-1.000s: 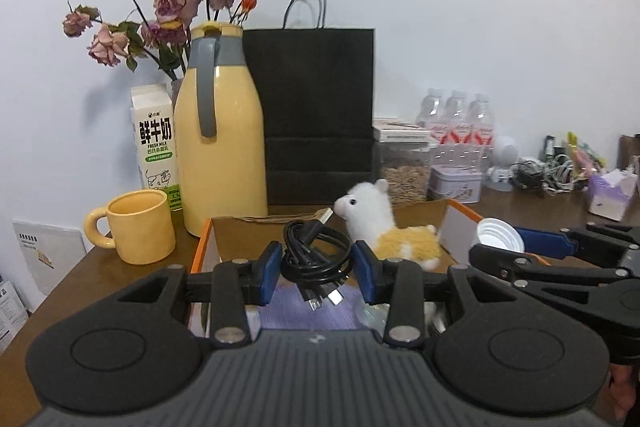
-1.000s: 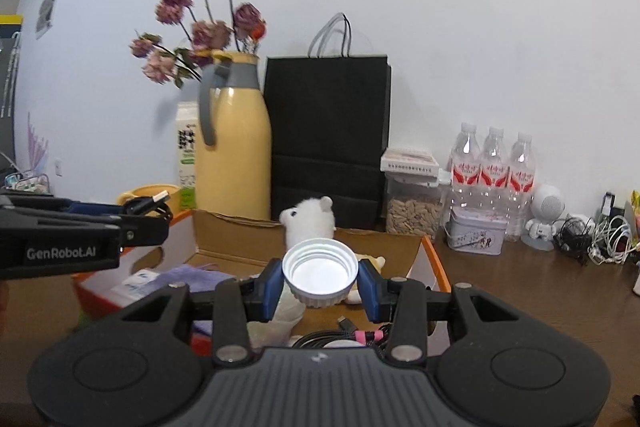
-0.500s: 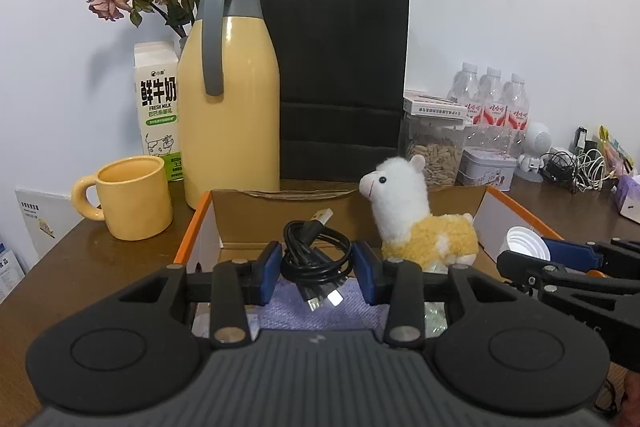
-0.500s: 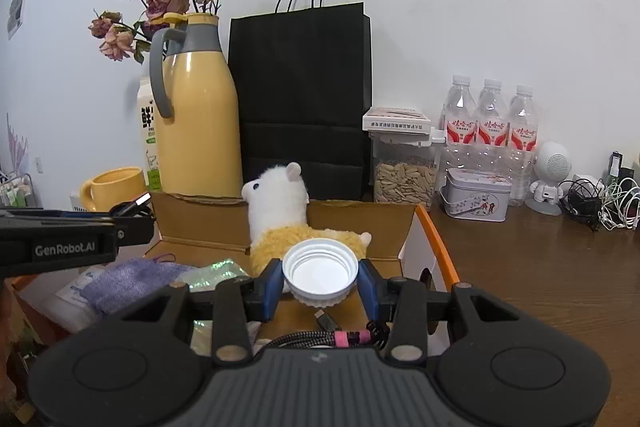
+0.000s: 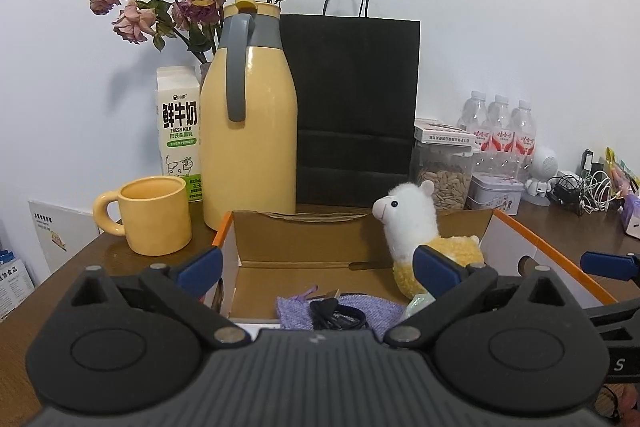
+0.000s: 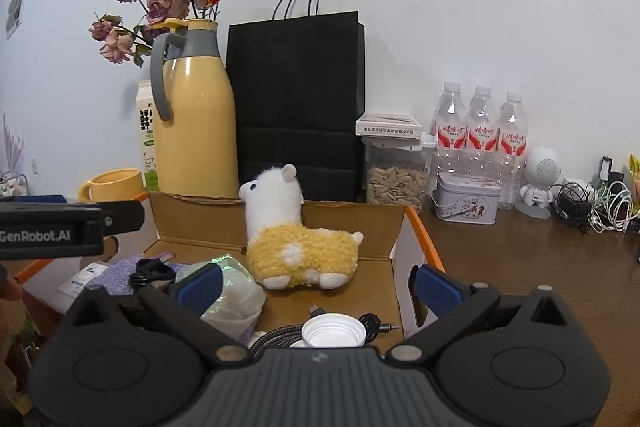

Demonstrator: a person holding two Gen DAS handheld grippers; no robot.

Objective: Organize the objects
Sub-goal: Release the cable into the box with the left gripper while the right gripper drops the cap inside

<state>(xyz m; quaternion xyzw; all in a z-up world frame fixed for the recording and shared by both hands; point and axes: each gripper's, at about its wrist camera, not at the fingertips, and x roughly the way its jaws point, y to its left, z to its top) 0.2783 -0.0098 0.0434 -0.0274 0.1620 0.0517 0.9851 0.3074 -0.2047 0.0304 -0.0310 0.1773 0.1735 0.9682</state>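
Only the right wrist view shows the white cap (image 6: 333, 331) below the spread-open right gripper (image 6: 318, 285); the left gripper (image 5: 318, 269), also released, hangs above a coiled black cable (image 5: 338, 313).

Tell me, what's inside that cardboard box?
In the box: a plush alpaca, a purple cloth with a black cable on it, a white cap, a clear wrapper. The near corners are hidden by the fingers.
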